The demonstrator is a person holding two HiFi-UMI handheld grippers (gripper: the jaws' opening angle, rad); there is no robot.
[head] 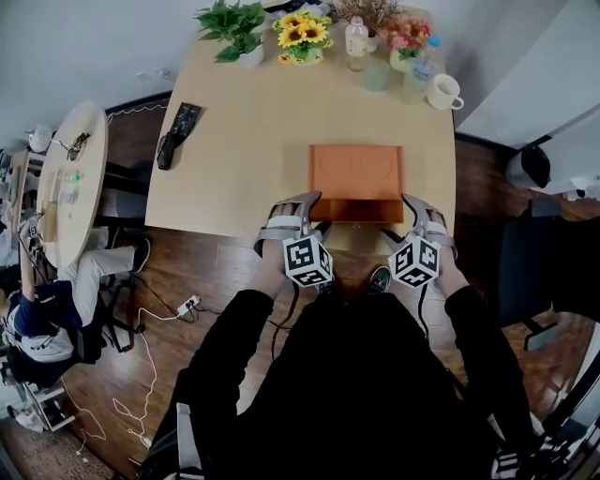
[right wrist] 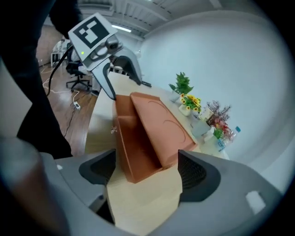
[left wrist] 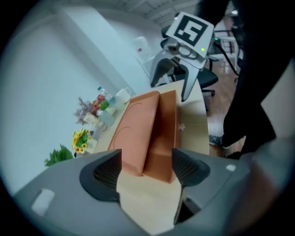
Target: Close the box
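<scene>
An orange-brown box [head: 356, 178] lies on the light wooden table [head: 244, 159], close to its near edge. In both gripper views its lid [right wrist: 161, 122] slopes over the base [right wrist: 133, 152] rather than lying flat. My left gripper [head: 295, 204] is at the box's near left corner and my right gripper [head: 422, 208] at its near right corner. In the left gripper view the box's end [left wrist: 152, 138] shows just beyond the wide jaws of the left gripper [left wrist: 145, 173], with the pads clear of it. The right gripper [right wrist: 145, 170] is open the same way.
At the table's far end stand a potted plant [head: 234, 28], sunflowers [head: 302, 37], a bottle [head: 356, 37], cups and a white mug [head: 442, 92]. A black object [head: 176, 133] lies at the left edge. A round side table [head: 70, 178] stands left, a dark chair [head: 534, 272] right.
</scene>
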